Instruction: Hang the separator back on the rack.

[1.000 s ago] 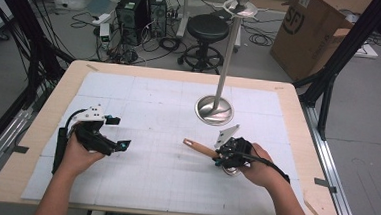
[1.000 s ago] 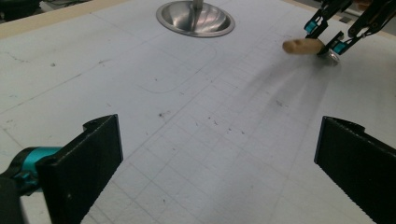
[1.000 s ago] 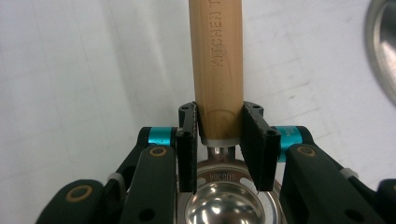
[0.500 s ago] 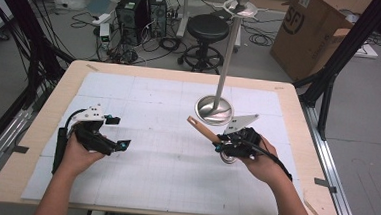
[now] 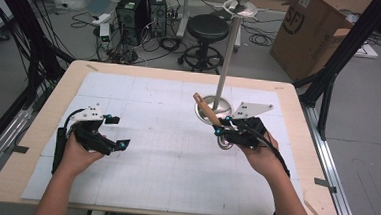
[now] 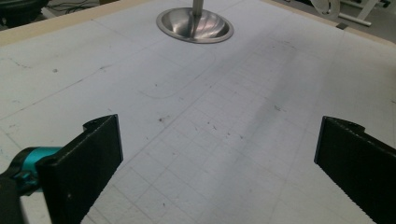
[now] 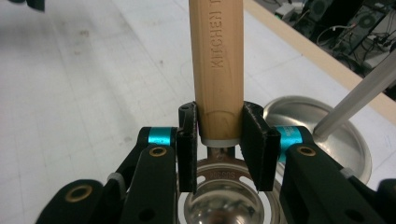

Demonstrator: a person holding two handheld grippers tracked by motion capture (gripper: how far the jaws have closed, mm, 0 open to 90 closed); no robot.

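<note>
Two grippers seen: right gripper (image 5: 223,128) fingers clamped on wooden handle (image 7: 217,60) of metal utensil (image 7: 222,198), held above surface (image 5: 165,156) at 6 o'clock of stand base (image 5: 213,108). Left gripper (image 5: 119,133) fingers wide, empty. Pickup judged done; hanging on stand top ring (image 5: 240,8) judged left.

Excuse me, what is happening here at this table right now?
A person works at a table with a gripper in each hand. The right gripper is shut on the wooden handle of a metal kitchen utensil, probably a ladle or skimmer, and holds it above the table beside the round base of a tall metal stand. The left gripper is open and empty, with bare table surface beneath it.
</note>
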